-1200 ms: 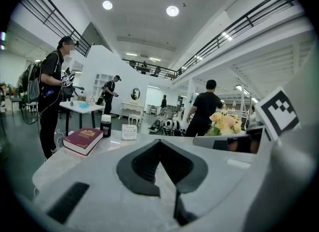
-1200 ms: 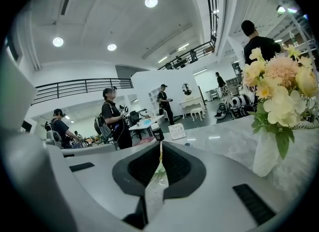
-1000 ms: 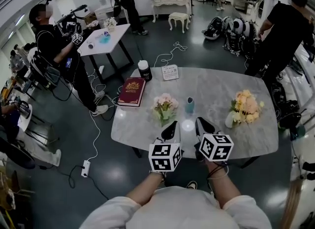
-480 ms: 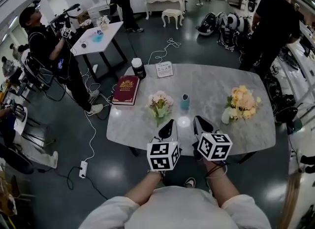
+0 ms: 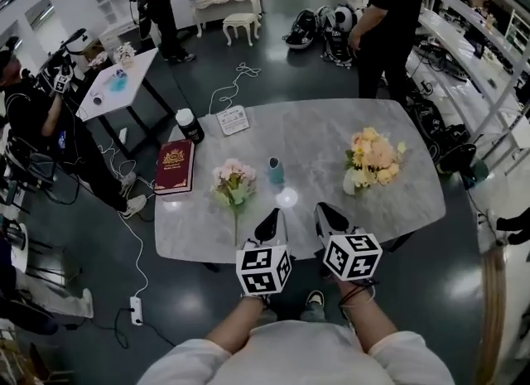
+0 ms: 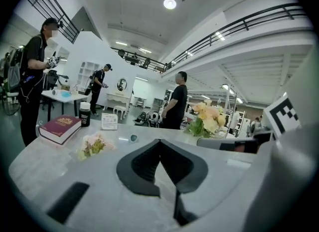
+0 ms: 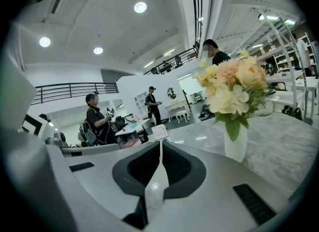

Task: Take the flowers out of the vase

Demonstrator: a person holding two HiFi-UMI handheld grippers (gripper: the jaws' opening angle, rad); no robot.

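Two bunches of flowers are on the marble table (image 5: pixel 315 139). The peach and yellow flowers (image 5: pixel 373 153) stand upright in the white vase (image 5: pixel 351 183), toward the table's right end. Left of the vase, well apart, stands a small teal object (image 5: pixel 276 170). Further left of it a pink bunch (image 5: pixel 233 180) appears to lie flat, its stem pointing at the near edge. Beyond that, far left of the vase, a red book (image 5: pixel 175 166) rests by the table's left edge, with a dark white-capped jar (image 5: pixel 189 125) and a white card (image 5: pixel 233 119) behind it.

Nearer than the vase, at the table's front edge, both tongs hang side by side. The right gripper (image 5: pixel 330 218) is closer to the vase but clear of it, its jaws pressed together on nothing. The left gripper (image 5: pixel 272 224) is likewise clamped and empty. A person in black (image 5: pixel 389 11) stands on the floor behind the vase.
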